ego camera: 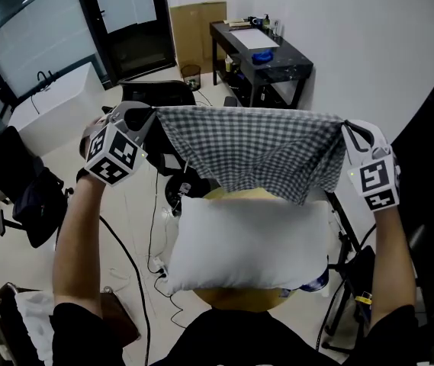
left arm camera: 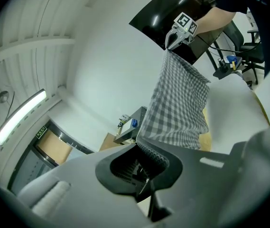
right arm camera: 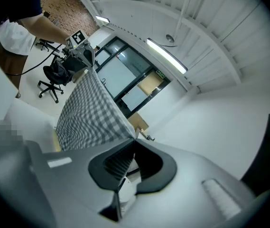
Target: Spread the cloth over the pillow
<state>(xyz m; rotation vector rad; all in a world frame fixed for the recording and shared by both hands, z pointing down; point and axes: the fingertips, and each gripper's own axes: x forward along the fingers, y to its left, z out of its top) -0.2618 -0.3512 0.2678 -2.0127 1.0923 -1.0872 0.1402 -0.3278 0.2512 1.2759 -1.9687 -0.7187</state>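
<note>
Your left gripper (ego camera: 152,114) and right gripper (ego camera: 346,130) pinch grey checked fabric cloth (ego camera: 255,151) corners | stretch harder and one corner may slip, missing the white soft pillow (ego camera: 251,244).

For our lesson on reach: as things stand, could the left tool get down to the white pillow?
Probably yes: the pillow lies below the left tool, with nothing but the checked cloth near its path. But that tool is shut on a cloth corner, so it could not grip the pillow.

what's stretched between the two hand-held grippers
A grey-and-white checked cloth, pinched by the left hand-held gripper and right hand-held gripper; the head view shows it.
</note>
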